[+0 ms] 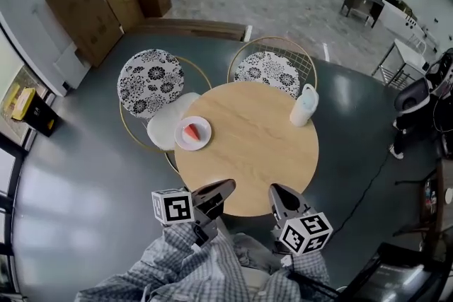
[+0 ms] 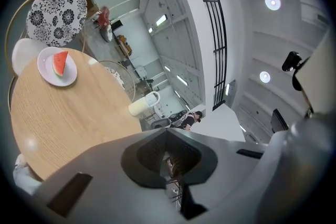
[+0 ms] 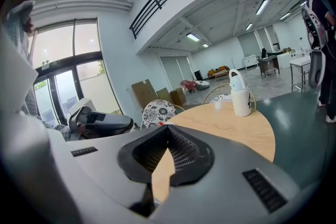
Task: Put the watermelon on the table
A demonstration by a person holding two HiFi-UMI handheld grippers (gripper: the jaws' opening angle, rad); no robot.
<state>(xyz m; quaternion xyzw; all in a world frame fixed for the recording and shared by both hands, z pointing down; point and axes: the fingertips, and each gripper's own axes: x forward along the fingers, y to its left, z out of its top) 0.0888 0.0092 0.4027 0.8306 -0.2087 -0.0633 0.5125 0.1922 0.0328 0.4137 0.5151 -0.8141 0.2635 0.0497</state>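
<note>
A red watermelon slice (image 1: 192, 131) lies on a small white plate (image 1: 202, 141) at the left rim of the round wooden table (image 1: 248, 159). The left gripper view shows the slice (image 2: 61, 63) on its plate (image 2: 48, 72) far ahead, at the table's far left. My left gripper (image 1: 224, 187) hovers over the table's near edge with its jaws together and nothing between them. My right gripper (image 1: 274, 192) hangs beside it, also shut and empty. Both grippers are well short of the plate. The jaw tips meet in the left gripper (image 2: 167, 132) view and the right gripper (image 3: 168, 128) view.
A white lidded jug (image 1: 304, 105) stands at the table's right rim. Two chairs with floral backs (image 1: 150, 81) (image 1: 267, 72) sit behind the table, one seat close under the plate side. A person (image 1: 414, 109) stands to the right on the dark floor.
</note>
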